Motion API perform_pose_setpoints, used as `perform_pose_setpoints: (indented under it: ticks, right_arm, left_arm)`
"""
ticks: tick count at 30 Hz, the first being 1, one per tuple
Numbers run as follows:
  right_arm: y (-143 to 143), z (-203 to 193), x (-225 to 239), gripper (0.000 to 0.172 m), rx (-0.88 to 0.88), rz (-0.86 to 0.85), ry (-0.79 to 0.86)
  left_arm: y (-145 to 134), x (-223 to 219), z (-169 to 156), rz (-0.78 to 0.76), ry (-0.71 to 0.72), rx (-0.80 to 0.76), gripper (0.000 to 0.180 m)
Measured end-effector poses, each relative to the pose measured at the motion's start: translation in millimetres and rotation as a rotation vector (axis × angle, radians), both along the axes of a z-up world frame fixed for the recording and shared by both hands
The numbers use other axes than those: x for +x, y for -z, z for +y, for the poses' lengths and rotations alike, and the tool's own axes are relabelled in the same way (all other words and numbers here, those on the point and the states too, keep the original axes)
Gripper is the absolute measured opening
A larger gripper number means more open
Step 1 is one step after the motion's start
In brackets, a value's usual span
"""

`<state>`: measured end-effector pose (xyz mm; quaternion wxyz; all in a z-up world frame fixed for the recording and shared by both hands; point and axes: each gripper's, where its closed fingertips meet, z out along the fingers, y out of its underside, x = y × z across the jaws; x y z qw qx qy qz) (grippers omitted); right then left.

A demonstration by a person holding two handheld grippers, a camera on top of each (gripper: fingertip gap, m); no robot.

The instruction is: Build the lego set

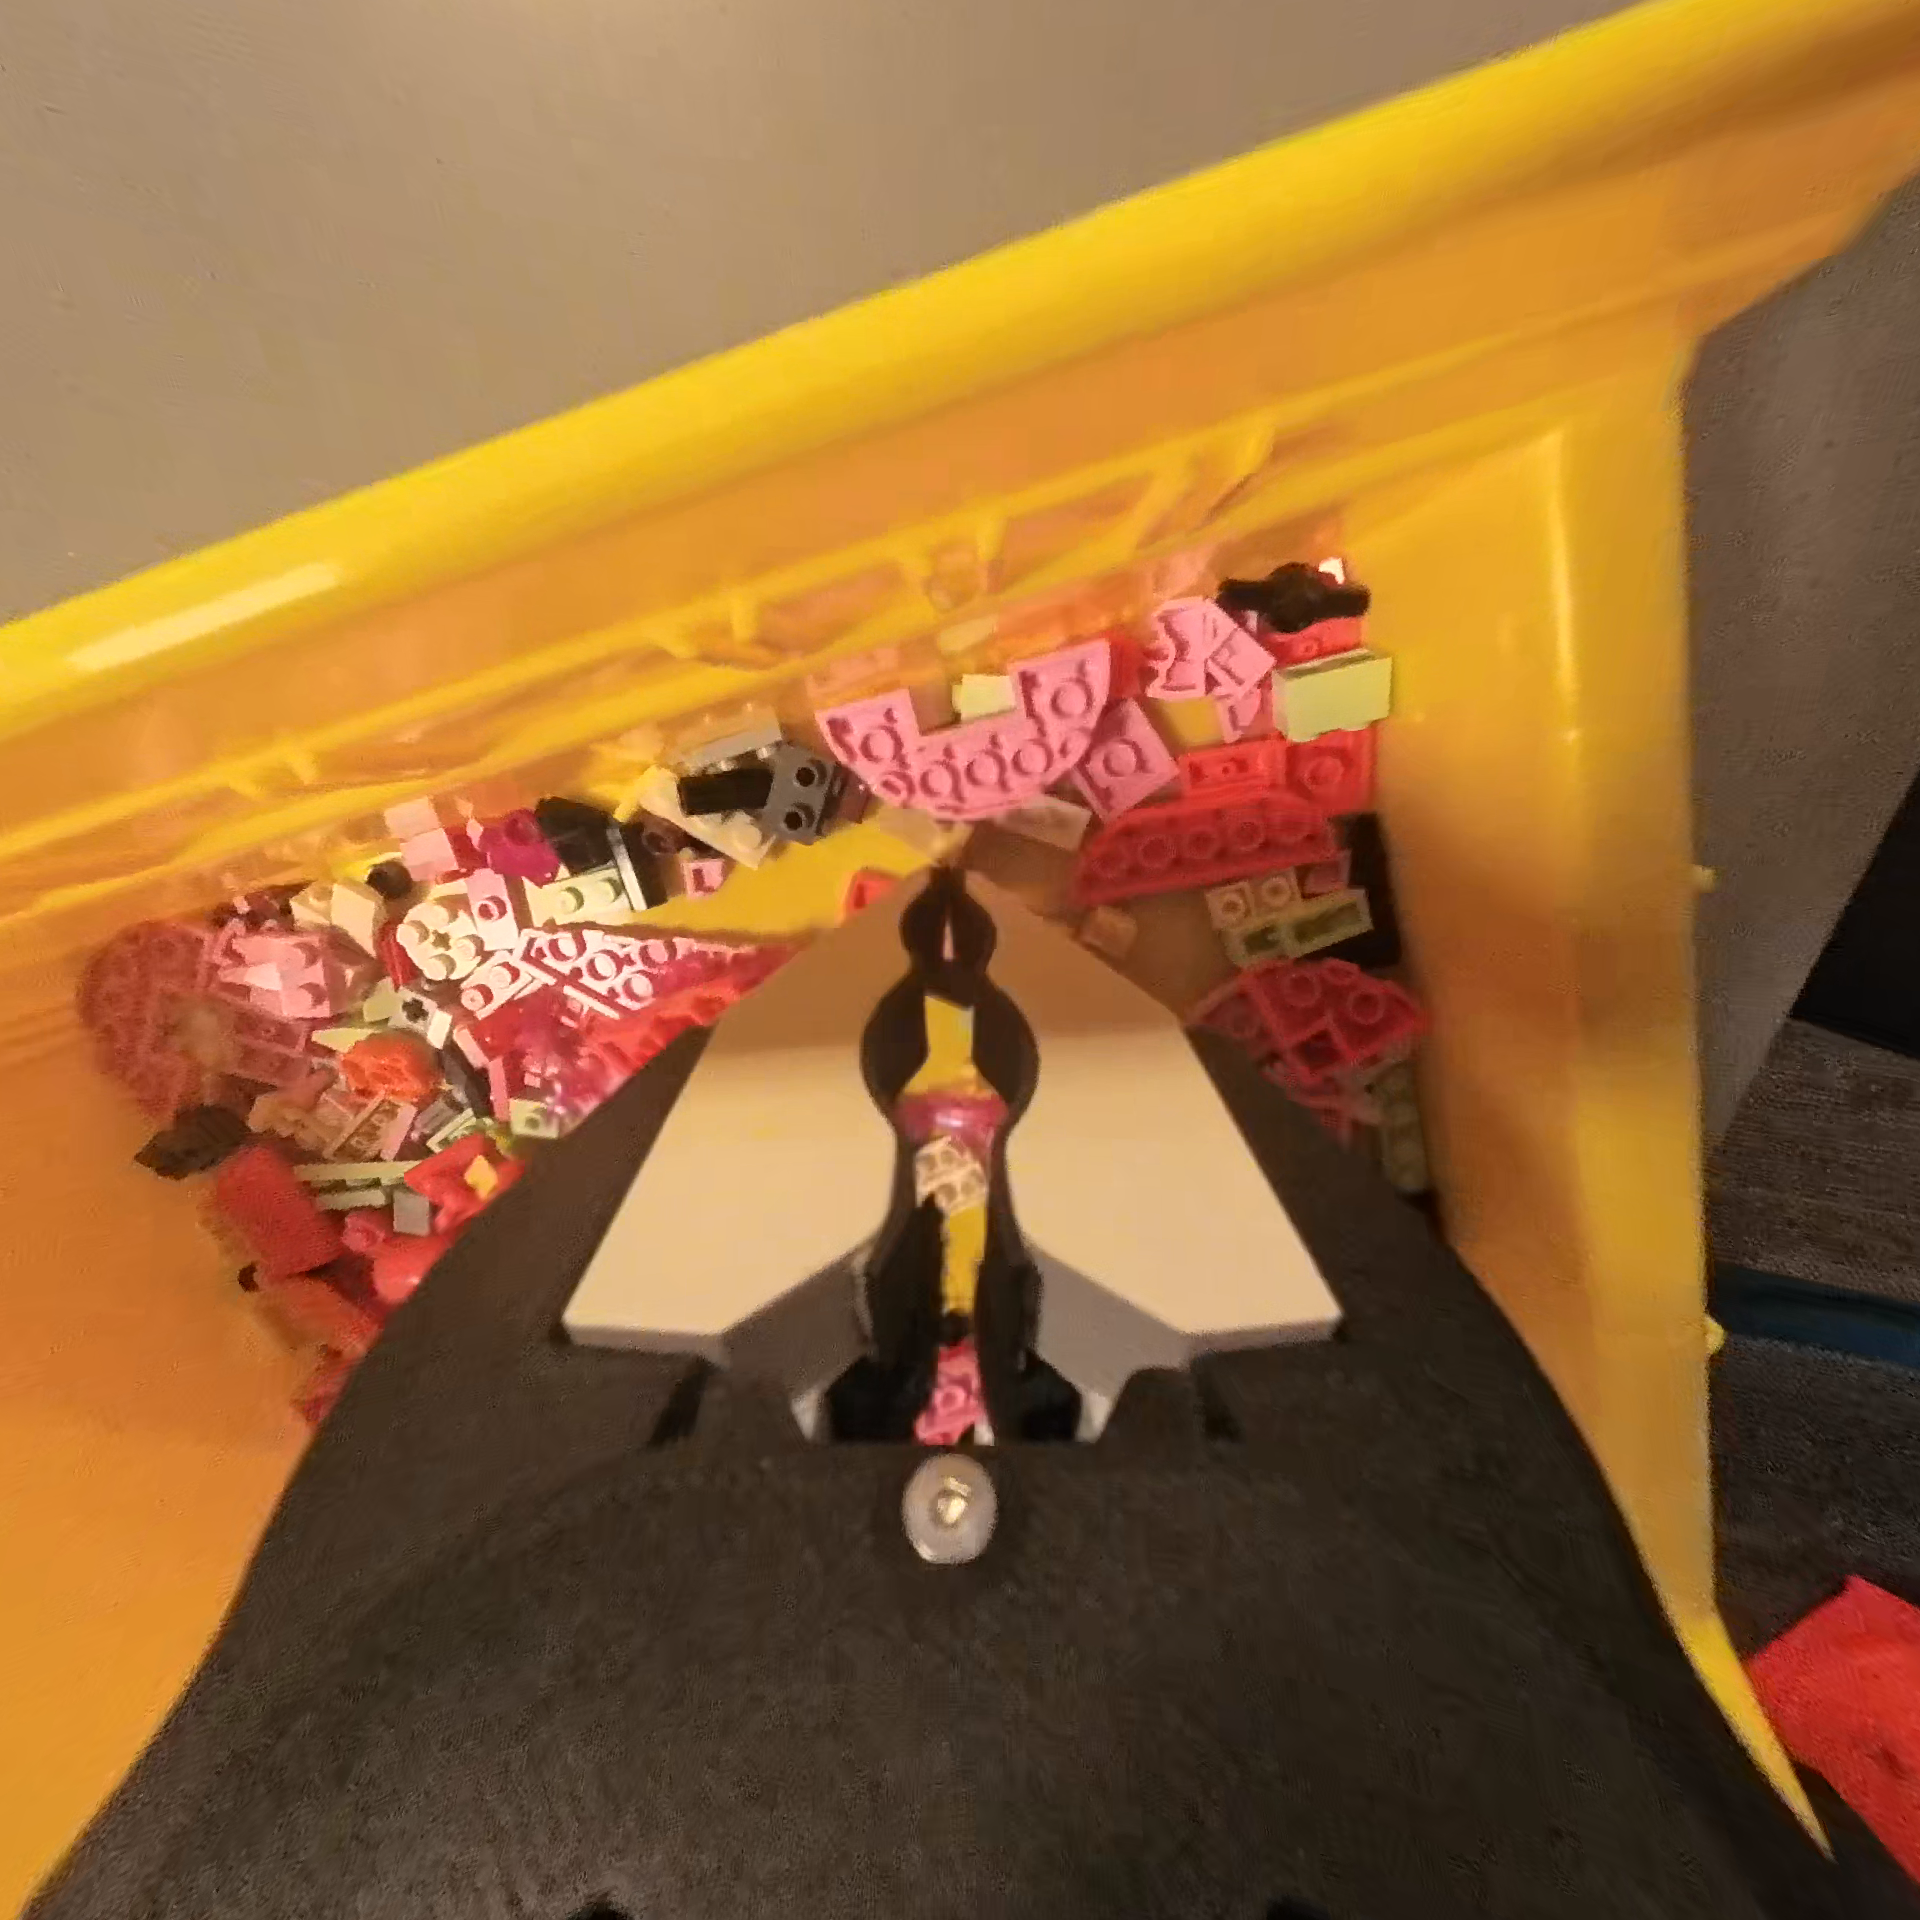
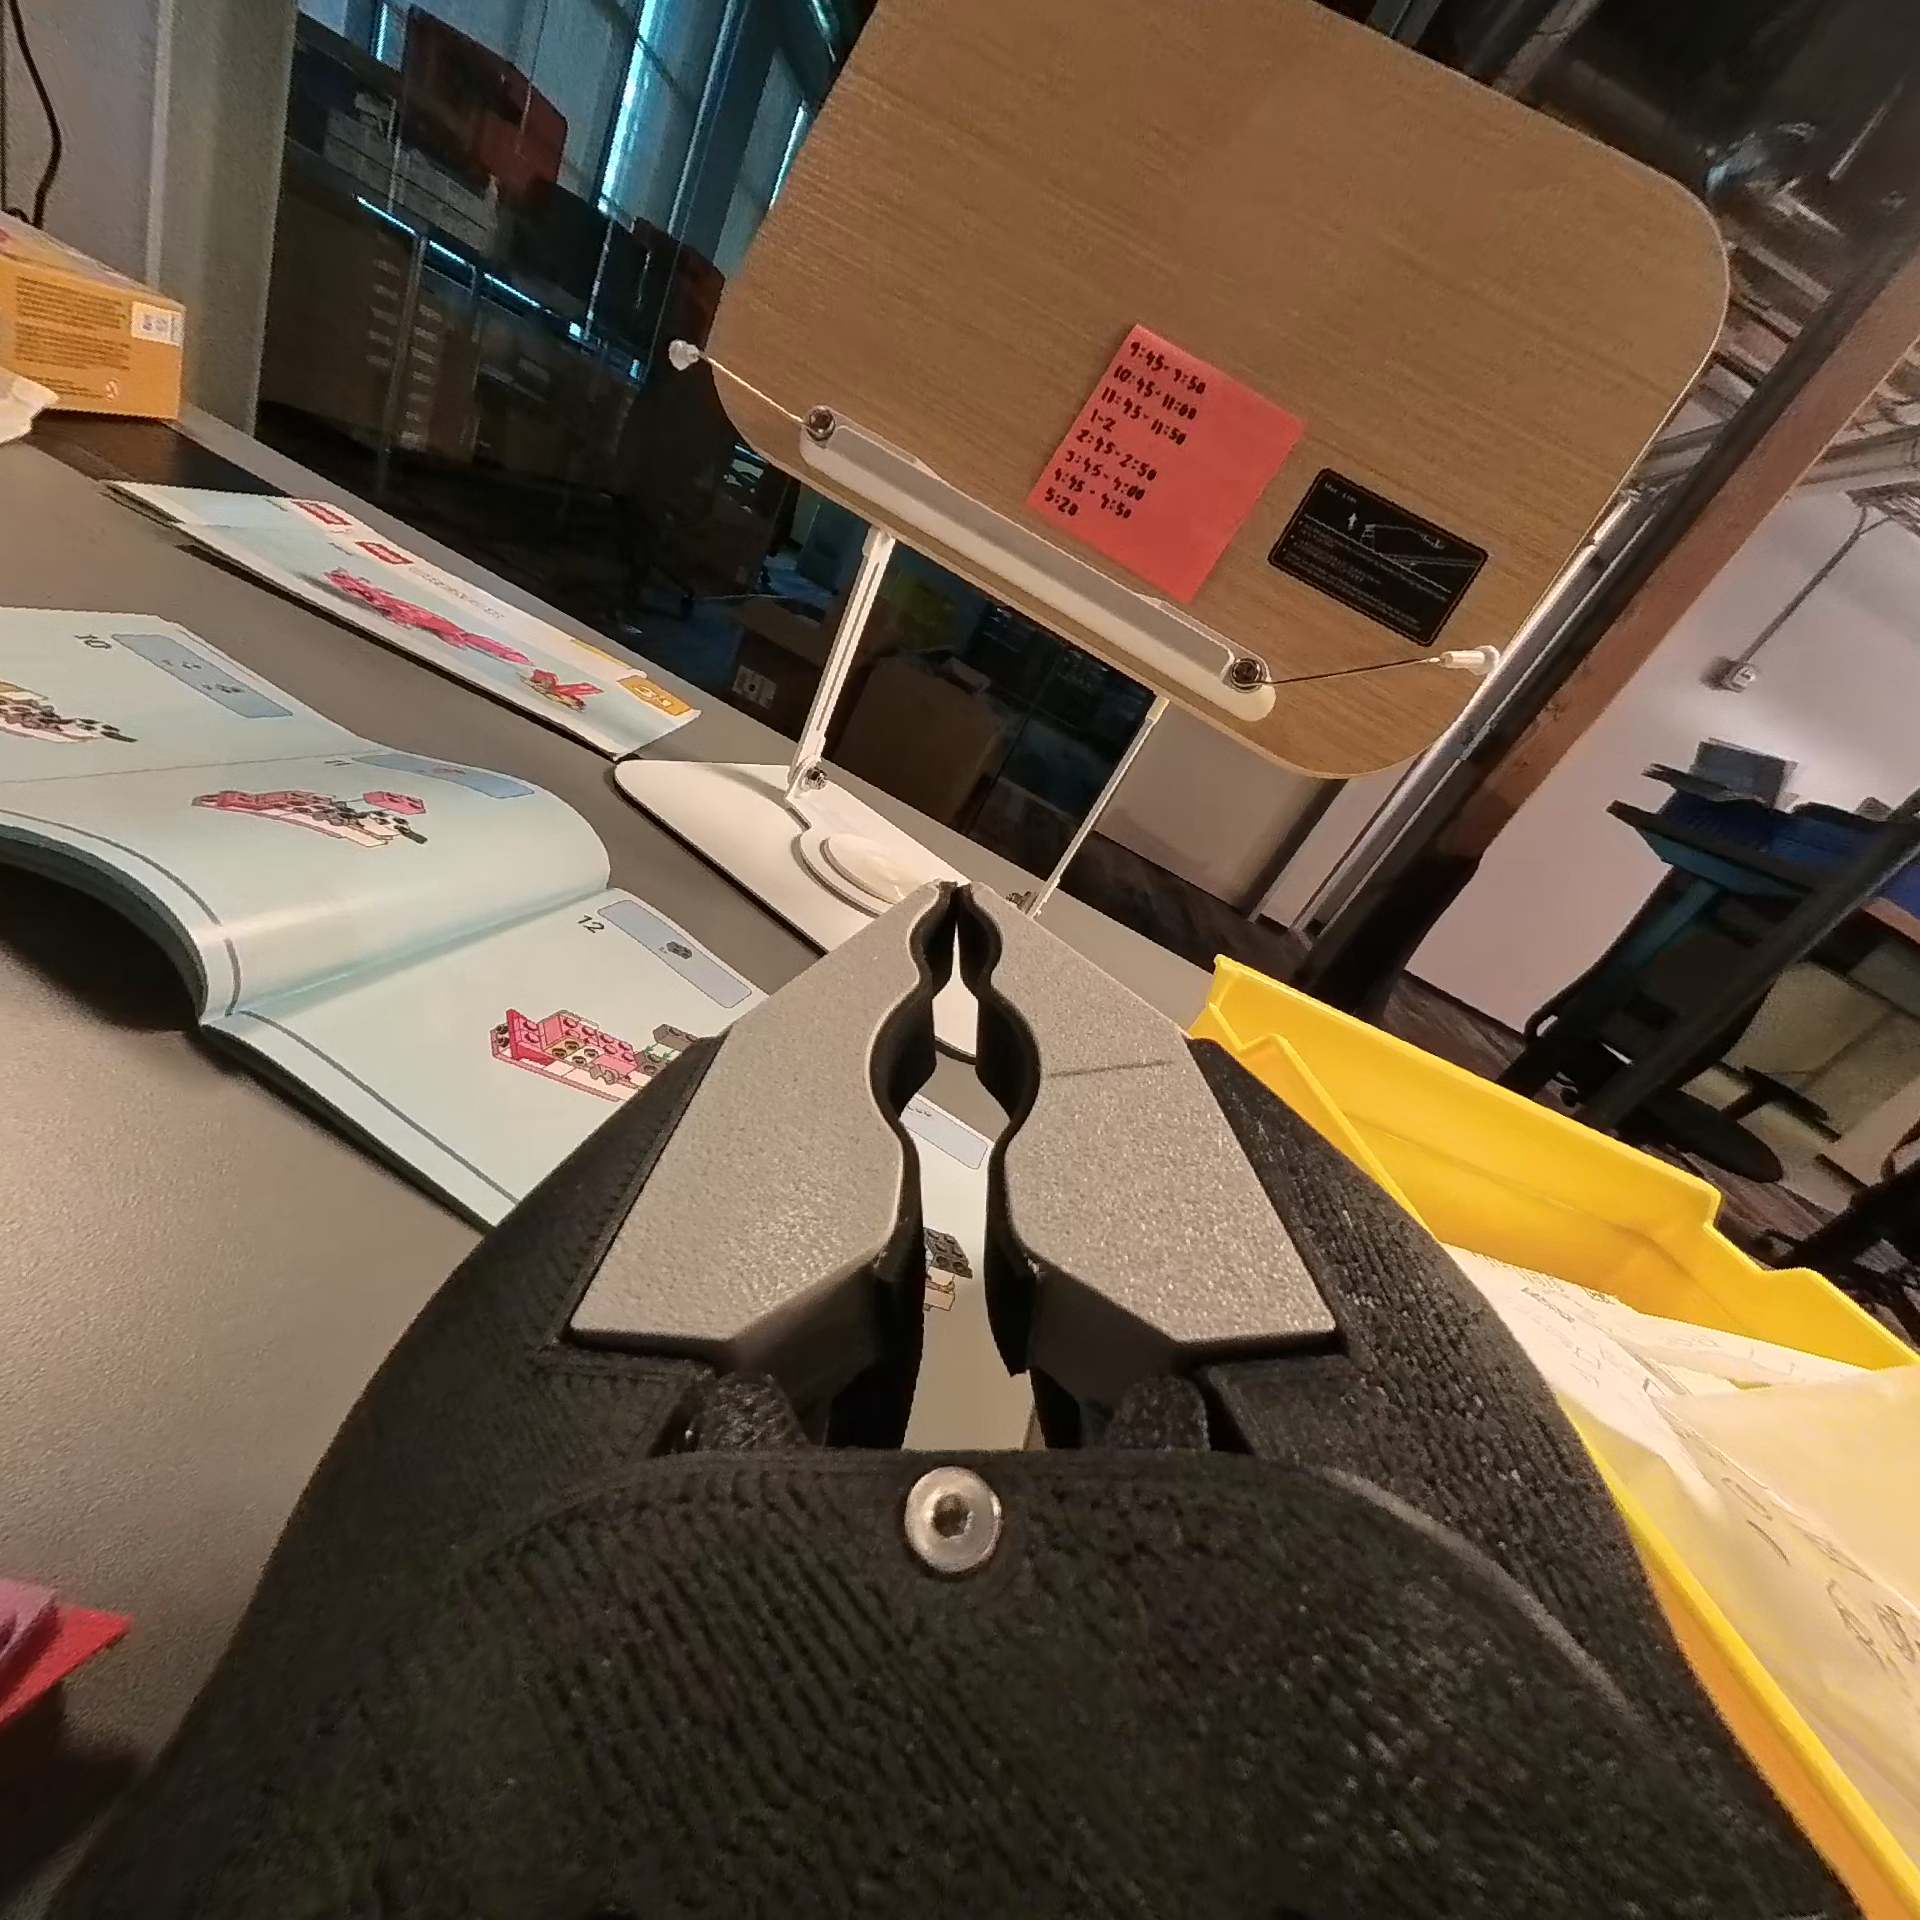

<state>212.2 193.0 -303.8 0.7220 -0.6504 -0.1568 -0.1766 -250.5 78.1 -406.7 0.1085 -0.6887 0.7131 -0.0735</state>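
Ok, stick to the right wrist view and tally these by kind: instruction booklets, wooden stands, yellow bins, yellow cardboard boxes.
Instruction booklets: 2
Wooden stand: 1
Yellow bin: 1
Yellow cardboard box: 1
Total: 5

Dark grey table (image 2: pixel 260 1299) carries an open instruction booklet (image 2: pixel 343 894), with a second booklet (image 2: pixel 416 613) behind it, a white stand base (image 2: pixel 727 810) just right, a yellow bin (image 2: pixel 1507 1164) further right.
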Motion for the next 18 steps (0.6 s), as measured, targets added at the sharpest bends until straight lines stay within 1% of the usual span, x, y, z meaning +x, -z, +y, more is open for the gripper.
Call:
perform_pose_setpoints:
  ticks: [4, 6, 9, 11, 14, 15, 17, 18]
  right_arm:
    - [0, 0, 0, 0.000, 0.002, 0.003, -0.004]
    - [0, 0, 0, 0.000, 0.002, 0.005, -0.006]
    - [0, 0, 0, 0.000, 0.003, 0.007, -0.007]
    - [-1, -1, 0, 0.000, 0.003, 0.007, -0.007]
    - [-1, -1, 0, 0.000, 0.003, 0.007, -0.008]
    - [-1, -1, -1, 0.000, 0.003, 0.008, -0.009]
    - [-1, -1, 0, 0.000, 0.004, 0.008, -0.009]
    - [-1, -1, -1, 0.000, 0.004, 0.009, -0.010]
  left_arm:
    - [0, -5, -3, 0.006, -0.011, 0.012, 0.000]
    - [-3, -5, -1, -0.023, -0.038, 0.020, 0.000]
    - [-7, 1, 2, -0.081, -0.090, -0.001, 0.019]
    - [-8, 6, 1, -0.099, -0.093, -0.018, 0.023]
    - [-3, 6, 0, -0.063, -0.068, -0.015, 0.021]
    - [0, 5, -1, -0.050, -0.056, -0.013, 0.019]
    - [-1, 6, -2, -0.049, -0.042, -0.011, 0.007]
    - [-1, 5, -2, -0.041, -0.036, -0.002, 0.007]
